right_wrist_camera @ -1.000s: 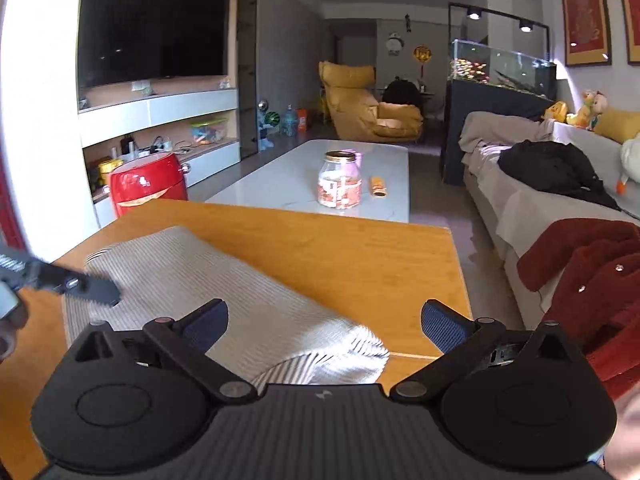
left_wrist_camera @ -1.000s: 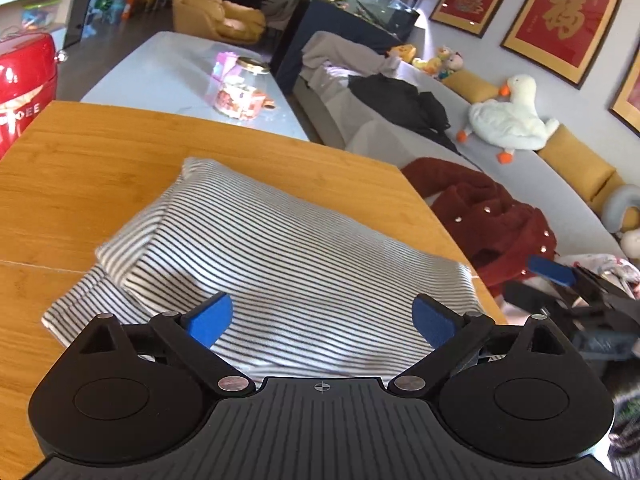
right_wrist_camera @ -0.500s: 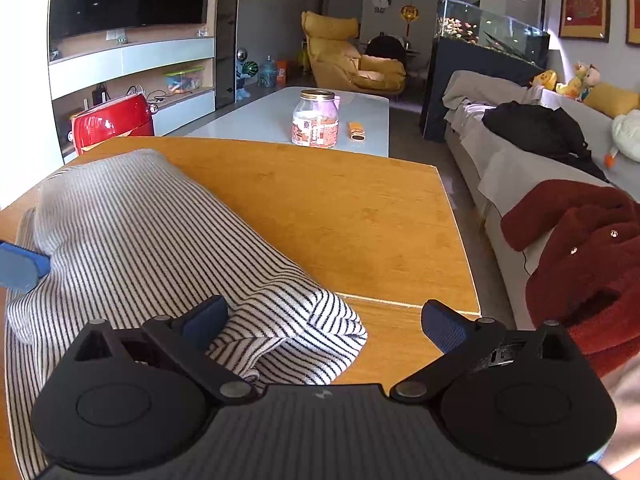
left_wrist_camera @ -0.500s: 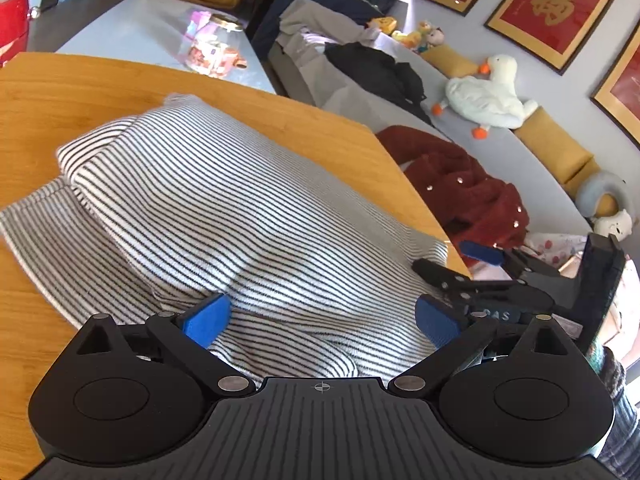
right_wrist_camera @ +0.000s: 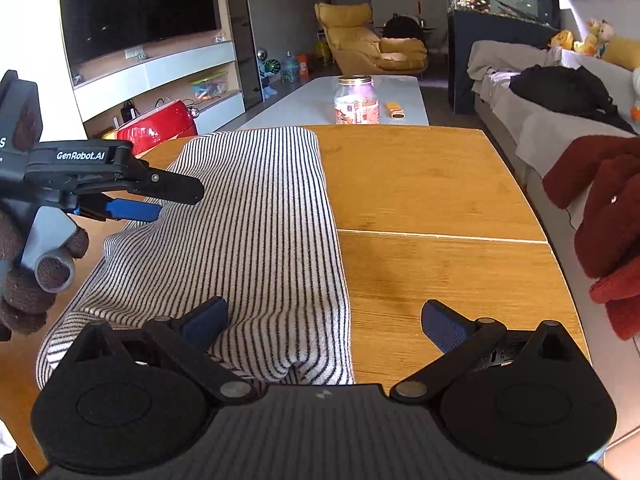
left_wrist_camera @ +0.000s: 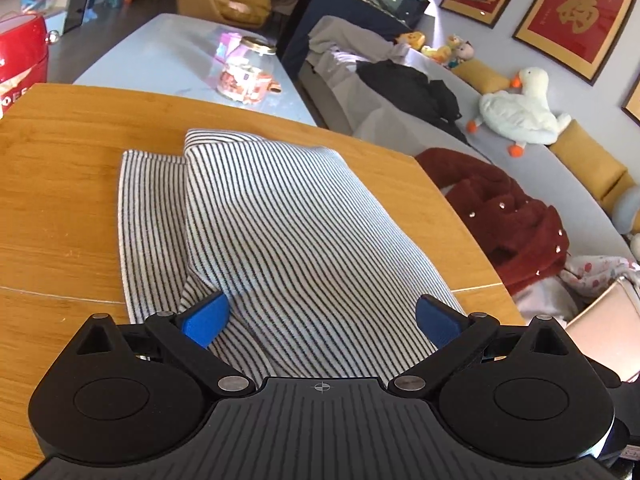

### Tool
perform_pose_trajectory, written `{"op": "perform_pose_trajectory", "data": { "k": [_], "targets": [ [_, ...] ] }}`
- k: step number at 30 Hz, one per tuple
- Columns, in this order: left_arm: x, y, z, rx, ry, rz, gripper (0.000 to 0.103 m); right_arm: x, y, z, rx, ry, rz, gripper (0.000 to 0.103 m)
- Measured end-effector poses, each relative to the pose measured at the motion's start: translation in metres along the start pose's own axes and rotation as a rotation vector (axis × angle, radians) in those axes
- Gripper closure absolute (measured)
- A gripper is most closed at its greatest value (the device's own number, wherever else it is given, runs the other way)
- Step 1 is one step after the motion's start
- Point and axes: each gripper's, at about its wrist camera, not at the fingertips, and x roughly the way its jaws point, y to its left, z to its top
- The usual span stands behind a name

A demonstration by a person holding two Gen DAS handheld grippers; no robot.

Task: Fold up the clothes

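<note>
A black-and-white striped garment (left_wrist_camera: 288,232) lies folded in layers on the wooden table (left_wrist_camera: 60,184). It also shows in the right wrist view (right_wrist_camera: 256,232). My left gripper (left_wrist_camera: 320,316) is open, its blue fingers spread over the garment's near end. In the right wrist view the left gripper (right_wrist_camera: 140,200) shows from the side, low over the cloth's left part. My right gripper (right_wrist_camera: 324,320) is open over the garment's near right corner, with its left finger (right_wrist_camera: 206,318) above the cloth and the right one over bare wood.
A glass jar (right_wrist_camera: 356,100) stands on a white coffee table (left_wrist_camera: 160,60) beyond the wooden table. A red appliance (right_wrist_camera: 156,128) is at the left. A sofa with a red coat (left_wrist_camera: 508,216), dark clothes and a plush duck lies to the right.
Both grippers have shifted over the garment. The left gripper pulled back toward the near end. The right gripper moved left, and the cloth now lies flatter and more neatly folded.
</note>
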Motion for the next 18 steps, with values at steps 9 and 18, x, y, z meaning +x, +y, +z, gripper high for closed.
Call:
{"op": "perform_pose_trajectory", "data": {
  "k": [9,18],
  "targets": [
    [-0.034,-0.025,-0.035,0.105,0.027,0.009,0.000,-0.004,-0.012,0.004,0.054,0.008,0.057,0.000],
    [-0.049,-0.034,-0.057,0.169,0.028,0.038,0.000,-0.023,-0.020,0.018,-0.057,-0.076,-0.055,0.002]
  ]
}}
